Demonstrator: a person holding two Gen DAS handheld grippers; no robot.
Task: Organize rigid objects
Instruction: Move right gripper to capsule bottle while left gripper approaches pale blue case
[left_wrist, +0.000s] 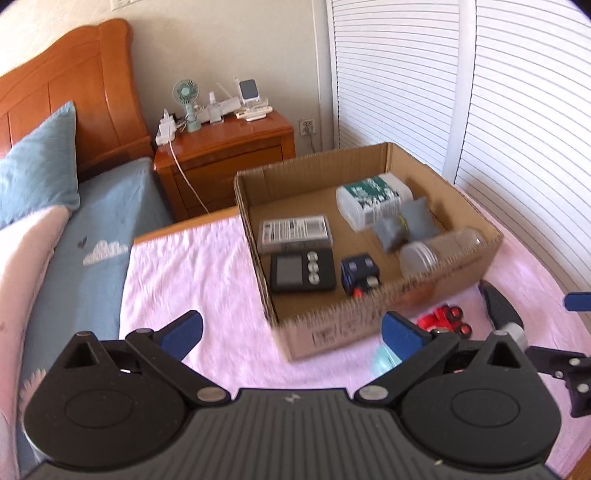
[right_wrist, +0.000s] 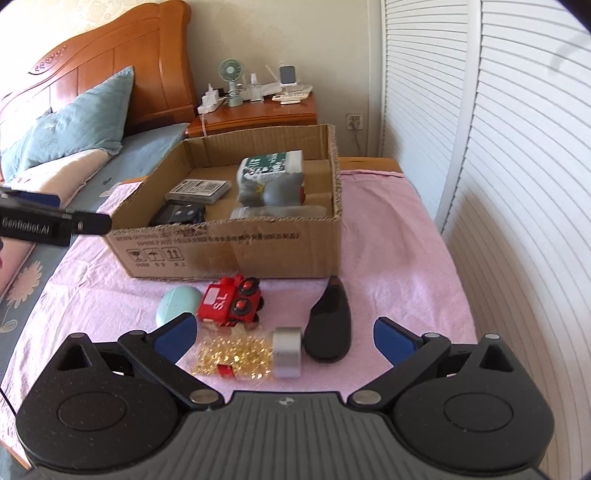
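Observation:
An open cardboard box (left_wrist: 436, 295) stands on the pink cloth (right_wrist: 388, 236). Inside lie a black timer (left_wrist: 301, 273), a flat card case (left_wrist: 293, 230), a blue toy car (left_wrist: 360, 275), a green-labelled white bottle (left_wrist: 373, 199), a grey soft piece (left_wrist: 402, 221) and a clear jar (left_wrist: 439, 247). In front of the box lie a red toy train (right_wrist: 231, 301), a teal oval case (right_wrist: 177, 302), a black oval object (right_wrist: 330, 325) and a silver-capped bottle of gold capsules (right_wrist: 243, 354). My left gripper (left_wrist: 291, 325) is open and empty by the box's near left corner. My right gripper (right_wrist: 284, 325) hangs open over the capsule bottle.
A bed with a blue pillow (right_wrist: 77, 122) runs along the left. Behind the box stands a wooden nightstand (left_wrist: 225, 155) with a small fan and chargers. White louvred doors (right_wrist: 517, 184) close off the right side. The left gripper's body (right_wrist: 55, 221) reaches in at the right wrist view's left edge.

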